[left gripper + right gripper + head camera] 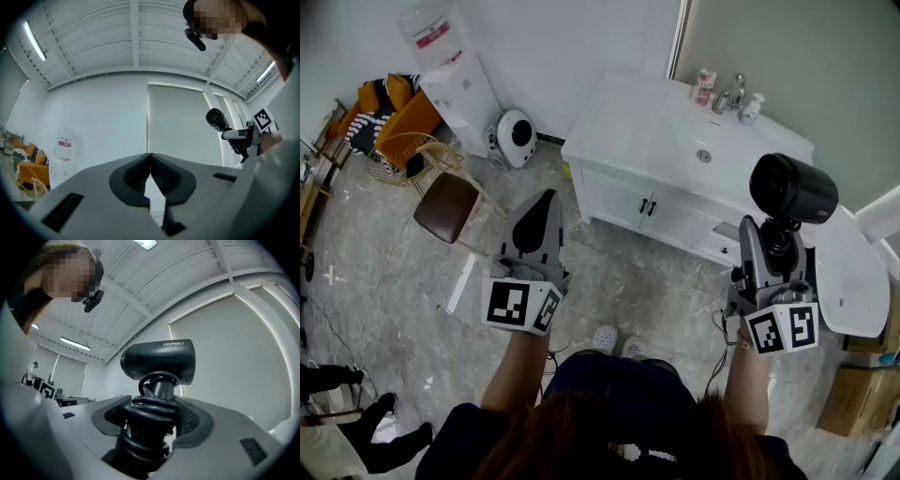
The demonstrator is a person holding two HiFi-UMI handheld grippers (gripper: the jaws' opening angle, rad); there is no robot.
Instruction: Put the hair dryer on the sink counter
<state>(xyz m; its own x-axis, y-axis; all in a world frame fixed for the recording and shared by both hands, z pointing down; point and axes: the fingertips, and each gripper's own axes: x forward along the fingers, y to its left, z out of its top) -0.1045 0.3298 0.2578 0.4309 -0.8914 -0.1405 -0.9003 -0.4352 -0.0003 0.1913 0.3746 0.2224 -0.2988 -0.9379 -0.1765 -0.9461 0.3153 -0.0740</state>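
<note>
Bottles (705, 86) and tap (733, 94) sit on sink counter (637, 131) ahead; right claw (155, 414) pinches hair dryer (792, 189), left claw (150, 161) pressed together.

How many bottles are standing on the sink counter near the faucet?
2. A pink-and-white bottle stands left of the faucet, a white bottle right of it. The hair dryer covers part of the sink counter, so more may be hidden.

Maybe a big work room: a sink (628, 122) stands near a water cooler (455, 80), a chair (447, 207) and boxes (861, 401).
</note>
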